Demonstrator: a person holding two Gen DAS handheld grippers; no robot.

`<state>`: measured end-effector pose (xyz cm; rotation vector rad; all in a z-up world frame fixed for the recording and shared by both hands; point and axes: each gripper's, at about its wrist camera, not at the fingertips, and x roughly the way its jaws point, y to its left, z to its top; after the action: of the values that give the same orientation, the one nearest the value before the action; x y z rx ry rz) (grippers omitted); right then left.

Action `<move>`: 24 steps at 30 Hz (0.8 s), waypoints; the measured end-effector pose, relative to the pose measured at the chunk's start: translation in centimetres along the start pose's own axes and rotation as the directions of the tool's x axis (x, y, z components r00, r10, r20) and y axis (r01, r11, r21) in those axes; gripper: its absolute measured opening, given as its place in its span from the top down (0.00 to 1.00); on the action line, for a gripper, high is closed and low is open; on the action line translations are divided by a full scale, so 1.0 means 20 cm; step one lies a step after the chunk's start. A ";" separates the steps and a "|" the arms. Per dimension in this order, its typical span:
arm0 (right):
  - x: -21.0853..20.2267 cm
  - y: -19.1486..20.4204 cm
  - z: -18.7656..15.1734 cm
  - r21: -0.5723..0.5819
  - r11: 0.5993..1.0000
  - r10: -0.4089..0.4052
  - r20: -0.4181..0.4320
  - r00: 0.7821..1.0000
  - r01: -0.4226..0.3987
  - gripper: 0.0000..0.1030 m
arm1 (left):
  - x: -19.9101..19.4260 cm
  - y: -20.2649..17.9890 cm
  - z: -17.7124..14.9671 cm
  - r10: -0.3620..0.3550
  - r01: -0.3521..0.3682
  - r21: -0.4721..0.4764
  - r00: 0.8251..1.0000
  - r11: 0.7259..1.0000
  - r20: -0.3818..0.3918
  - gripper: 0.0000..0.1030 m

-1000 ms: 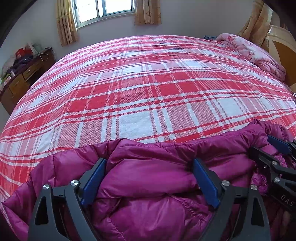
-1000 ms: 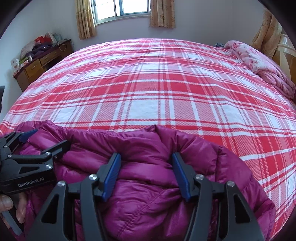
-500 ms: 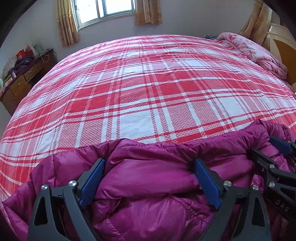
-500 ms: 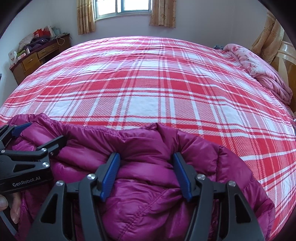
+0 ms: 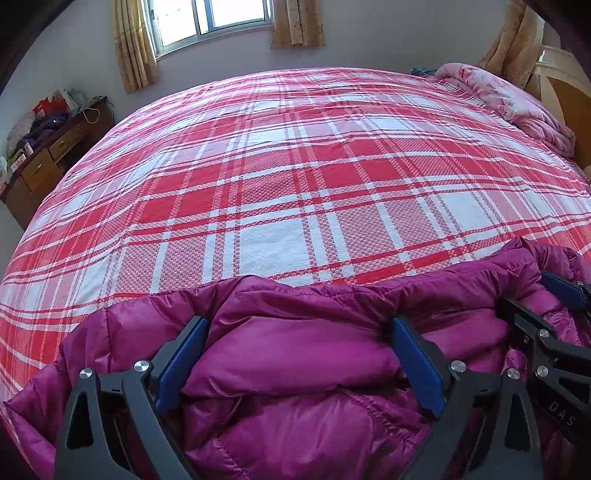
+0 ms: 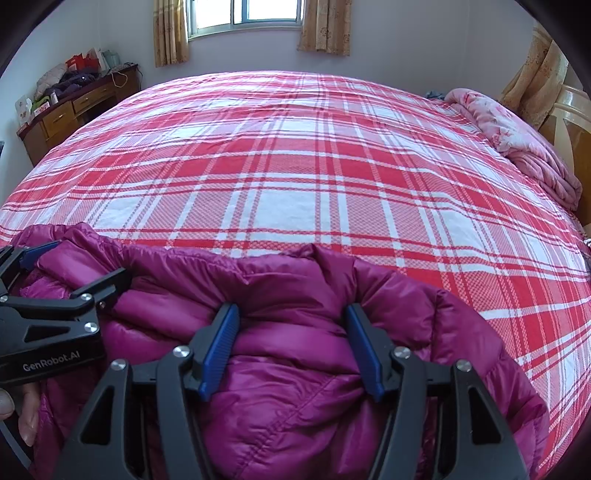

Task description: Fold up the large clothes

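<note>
A magenta puffer jacket [image 5: 303, 424] lies bunched at the near edge of a bed with a red and white plaid cover [image 5: 295, 177]; it also shows in the right wrist view [image 6: 288, 387]. My left gripper [image 5: 299, 332] is shut on a thick roll of the jacket. My right gripper [image 6: 291, 321] is shut on another thick fold of it, just to the right. The right gripper shows at the right edge of the left wrist view [image 5: 543, 295], and the left gripper at the left edge of the right wrist view [image 6: 77, 262].
A pink floral quilt [image 5: 517, 107] lies bunched at the far right of the bed by a wooden headboard [image 5: 569, 96]. A wooden dresser with clutter [image 6: 70, 107] stands at the far left. A curtained window [image 6: 243, 22] is on the back wall.
Both grippers have shifted slightly forward and up with the jacket still held. The jacket edge has moved a little farther onto the bed.
</note>
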<state>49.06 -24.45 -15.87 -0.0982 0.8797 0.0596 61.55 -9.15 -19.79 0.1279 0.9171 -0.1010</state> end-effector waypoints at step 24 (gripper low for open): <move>0.01 0.00 0.02 -0.020 1.000 -0.016 -0.024 1.000 0.015 0.37 | 0.01 -0.01 0.01 0.028 -0.028 0.006 1.000 1.000 -0.008 0.01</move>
<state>49.43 -24.32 -15.85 -0.1244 0.9020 0.0530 61.75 -9.33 -19.88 0.1468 0.9230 -0.0776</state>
